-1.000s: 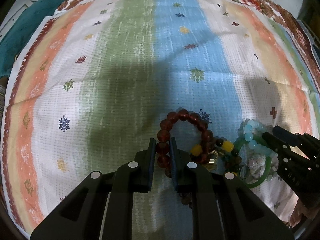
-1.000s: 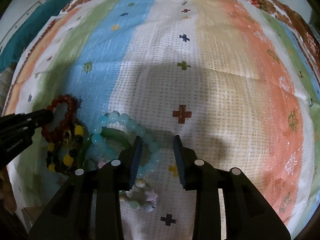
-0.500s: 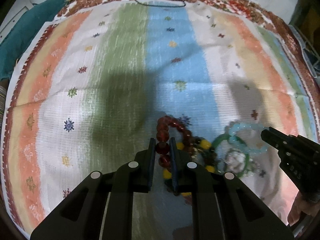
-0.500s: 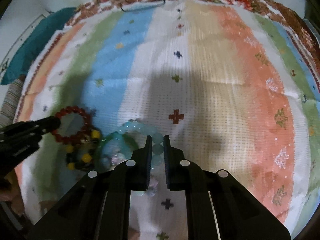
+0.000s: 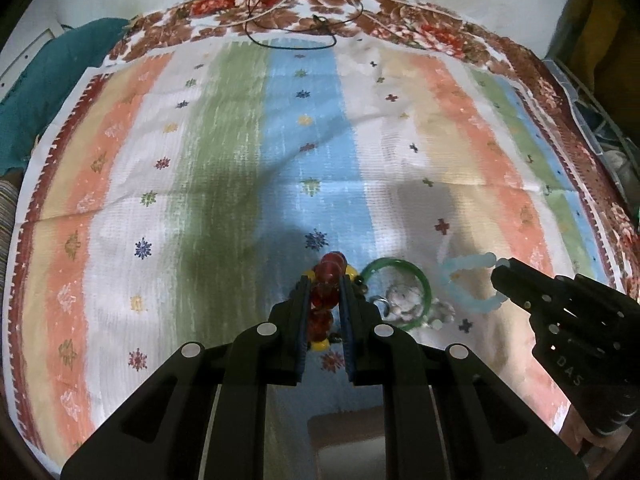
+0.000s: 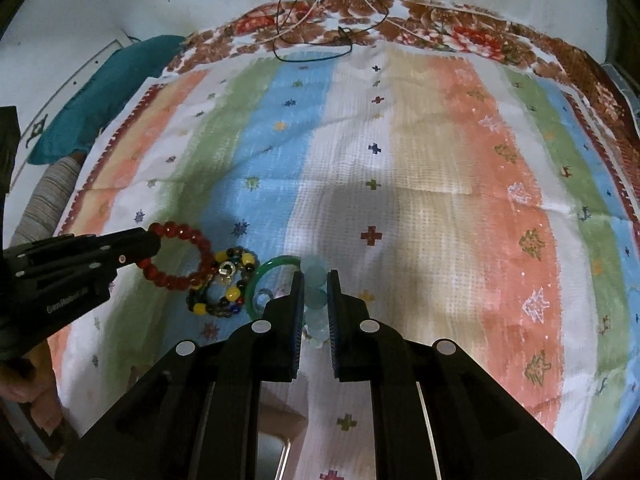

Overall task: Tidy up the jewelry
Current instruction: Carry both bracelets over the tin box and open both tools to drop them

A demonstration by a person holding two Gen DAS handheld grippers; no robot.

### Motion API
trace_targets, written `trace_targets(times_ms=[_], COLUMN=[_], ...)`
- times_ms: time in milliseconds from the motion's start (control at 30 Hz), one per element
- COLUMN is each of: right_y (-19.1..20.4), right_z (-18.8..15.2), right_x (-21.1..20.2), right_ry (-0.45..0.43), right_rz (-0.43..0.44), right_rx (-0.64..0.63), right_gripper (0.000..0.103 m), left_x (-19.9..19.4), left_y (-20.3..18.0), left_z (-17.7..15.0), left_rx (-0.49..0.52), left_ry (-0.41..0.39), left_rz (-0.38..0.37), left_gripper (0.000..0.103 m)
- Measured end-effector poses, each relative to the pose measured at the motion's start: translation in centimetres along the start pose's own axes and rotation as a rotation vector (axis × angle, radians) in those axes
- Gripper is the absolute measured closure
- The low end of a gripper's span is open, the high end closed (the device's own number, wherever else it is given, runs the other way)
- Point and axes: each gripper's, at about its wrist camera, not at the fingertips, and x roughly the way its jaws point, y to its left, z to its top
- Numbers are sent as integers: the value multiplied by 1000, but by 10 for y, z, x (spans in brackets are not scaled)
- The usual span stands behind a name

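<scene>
L wrist | left gripper [image 5: 325, 296] clamps red bracelet [image 5: 326, 280], edge-on | right gripper [image 6: 316, 292] clamps aqua bracelet [image 6: 316, 300]

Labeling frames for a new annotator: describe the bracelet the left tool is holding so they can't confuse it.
On the striped cloth, find the jewelry cluster at the near edge of the blue stripe. The red bead bracelet is its leftmost piece, pinched by the left tool. It alone is all dark red round beads; its neighbours are a yellow-and-dark bead bracelet, a plain green bangle and pale blue beads.

Beyond my green bangle [image 6: 272, 266] the striped cloth [image 6: 420, 168] lies bare up to the black cord [image 6: 308, 54]; a yellow-and-dark bead bracelet [image 6: 228, 284] crowds the bangle's left.
</scene>
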Motion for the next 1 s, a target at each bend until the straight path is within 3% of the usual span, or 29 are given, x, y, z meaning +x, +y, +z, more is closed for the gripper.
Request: trace_targets(times_ms=[400,533,700,1000], right_y=[16,16,21,28], right_z=[-18,-24,-37,-54], right_x=[-37,-47,-59,-83], right_ry=[-72,-81,-104,-149], right_rz=[-6,37,6,19], right_rx=[-42,-19,-45,-59], right_gripper=[91,91,91,91], left_x=[-26,-39,-48,-76], left_y=[-7,-3,2,3], left_z=[-16,-21,-33,-55], left_rx=[15,5,12,6], left_ry=[-32,-50,-56,-88], left_rz=[-20,-32,-12,-52], left_gripper=[90,90,90,90])
